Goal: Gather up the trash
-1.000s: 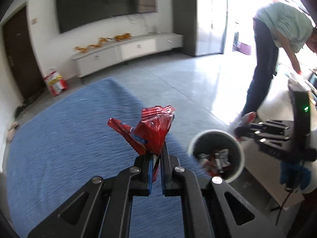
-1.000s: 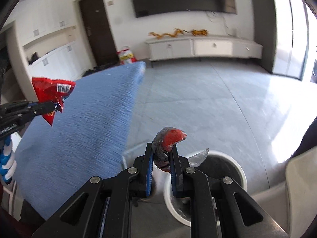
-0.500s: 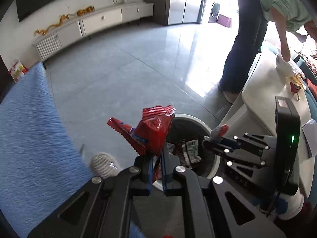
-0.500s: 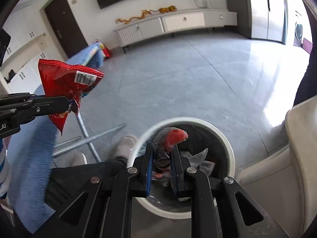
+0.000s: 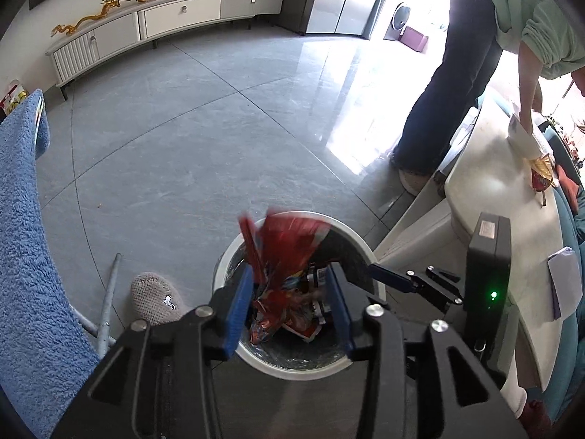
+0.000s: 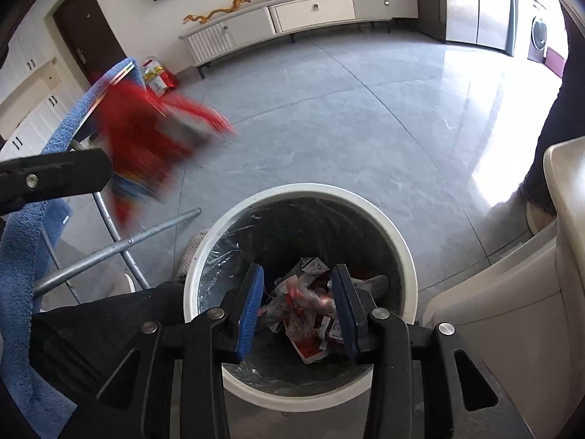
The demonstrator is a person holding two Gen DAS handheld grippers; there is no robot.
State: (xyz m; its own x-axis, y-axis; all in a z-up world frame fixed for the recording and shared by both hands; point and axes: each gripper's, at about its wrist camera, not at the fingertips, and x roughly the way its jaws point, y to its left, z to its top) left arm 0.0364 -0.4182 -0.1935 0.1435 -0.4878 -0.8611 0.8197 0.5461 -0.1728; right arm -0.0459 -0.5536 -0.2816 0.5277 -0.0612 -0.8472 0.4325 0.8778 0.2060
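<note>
A round white trash bin [image 5: 360,245] with a dark liner holds several wrappers; it also shows in the right wrist view [image 6: 398,241]. My left gripper [image 5: 289,300] is open above the bin, and a red snack bag [image 5: 289,245], blurred, is loose between its blue pads, falling toward the bin. The same bag [image 6: 146,139] shows blurred in the right wrist view beside the left gripper's finger [image 6: 55,177]. My right gripper [image 6: 298,301] is open over the bin, and a small red-and-clear wrapper [image 6: 307,294] lies below it among the trash.
A blue towel-covered table [image 5: 25,256] with metal legs [image 6: 117,245] stands left of the bin. A beige counter [image 5: 504,197] is on the right, where a person [image 5: 457,73] bends over. A slippered foot [image 5: 155,298] is beside the bin. A white TV cabinet [image 5: 164,22] lines the far wall.
Both grippers have opened over the bin. The left one has let go of the red bag, which is falling. The right one has let go of its small wrapper, now in the bin.
</note>
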